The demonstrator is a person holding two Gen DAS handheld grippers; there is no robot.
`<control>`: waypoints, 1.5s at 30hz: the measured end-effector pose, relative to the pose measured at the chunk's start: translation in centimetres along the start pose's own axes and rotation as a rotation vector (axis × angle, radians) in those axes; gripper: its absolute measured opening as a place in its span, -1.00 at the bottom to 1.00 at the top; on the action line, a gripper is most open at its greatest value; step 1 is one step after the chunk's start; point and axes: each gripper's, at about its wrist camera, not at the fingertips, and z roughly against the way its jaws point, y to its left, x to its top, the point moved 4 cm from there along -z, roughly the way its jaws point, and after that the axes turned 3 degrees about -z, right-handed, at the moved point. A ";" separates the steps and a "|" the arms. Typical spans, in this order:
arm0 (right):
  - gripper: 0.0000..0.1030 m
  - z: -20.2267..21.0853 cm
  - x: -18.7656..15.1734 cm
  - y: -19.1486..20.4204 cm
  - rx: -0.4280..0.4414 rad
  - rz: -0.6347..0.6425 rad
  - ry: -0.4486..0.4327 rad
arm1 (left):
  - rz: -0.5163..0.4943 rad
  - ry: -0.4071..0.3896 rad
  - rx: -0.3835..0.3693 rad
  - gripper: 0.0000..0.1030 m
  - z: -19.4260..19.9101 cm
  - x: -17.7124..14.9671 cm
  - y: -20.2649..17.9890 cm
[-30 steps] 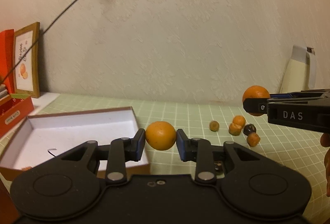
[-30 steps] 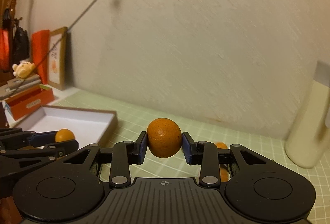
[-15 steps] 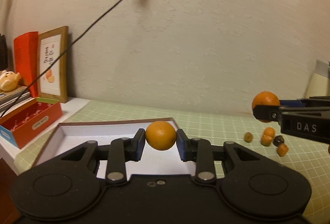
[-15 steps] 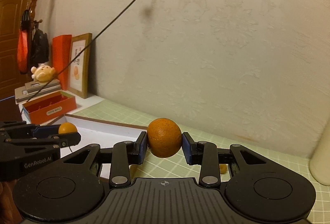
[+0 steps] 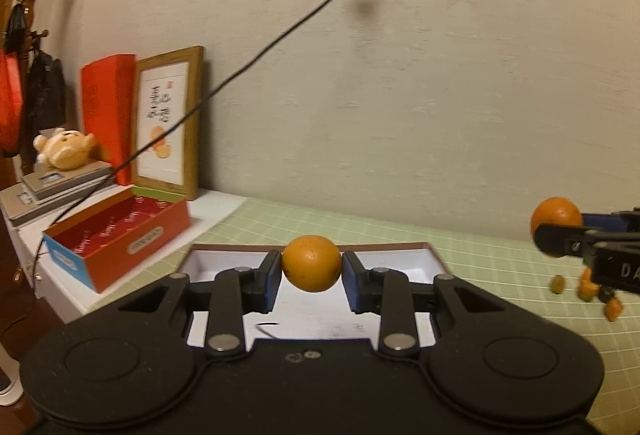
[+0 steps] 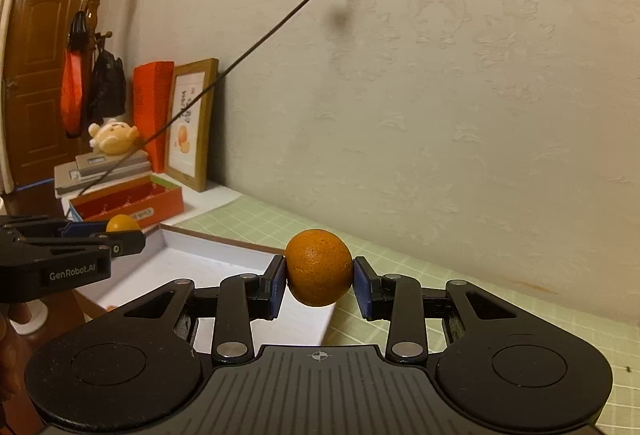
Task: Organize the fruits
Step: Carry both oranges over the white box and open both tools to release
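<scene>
A smooth orange [image 5: 311,263] is clamped between the pads of the left gripper [image 5: 311,275] above the white box [image 5: 400,262]. A rougher orange [image 6: 319,267] is pinched by the right gripper [image 6: 320,285] over the box's near corner. Small fruits [image 5: 592,291] are scattered on the green mat [image 5: 460,235].

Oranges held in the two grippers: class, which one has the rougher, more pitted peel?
The orange in the right gripper: its peel is darker and visibly dimpled. The left gripper's orange looks smoother and lighter.
</scene>
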 end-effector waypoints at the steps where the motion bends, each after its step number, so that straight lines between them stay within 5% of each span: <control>1: -0.30 -0.3 0.1 0.2 0.002 0.003 -0.001 | 0.006 0.007 0.010 -0.56 -0.3 -0.1 0.5; 17: -0.30 -6.5 -0.4 2.2 0.036 0.039 0.067 | 0.042 0.068 0.139 -0.56 -3.0 -1.0 7.0; 30: -0.30 -10.6 -1.4 2.7 0.058 0.037 0.135 | 0.059 0.115 0.148 -0.56 -4.5 -1.9 7.5; 32: -0.20 -11.3 -1.7 2.6 0.049 0.041 0.159 | 0.074 0.134 0.167 -0.27 -5.0 -2.2 7.8; 33: 0.06 -11.7 -1.9 2.5 0.036 0.050 0.179 | 0.081 0.118 0.192 0.46 -4.9 -2.2 8.0; 34: 0.93 -12.0 -2.2 2.3 -0.005 0.058 0.175 | 0.089 0.069 0.217 0.86 -4.3 -2.1 8.2; 36: 1.00 -11.3 -2.2 1.8 -0.047 0.047 0.075 | 0.078 -0.002 0.243 0.88 -3.3 -1.7 8.2; 45: 1.00 -11.0 -2.1 1.0 -0.018 0.006 0.074 | 0.039 0.025 0.228 0.88 -3.7 -1.7 7.9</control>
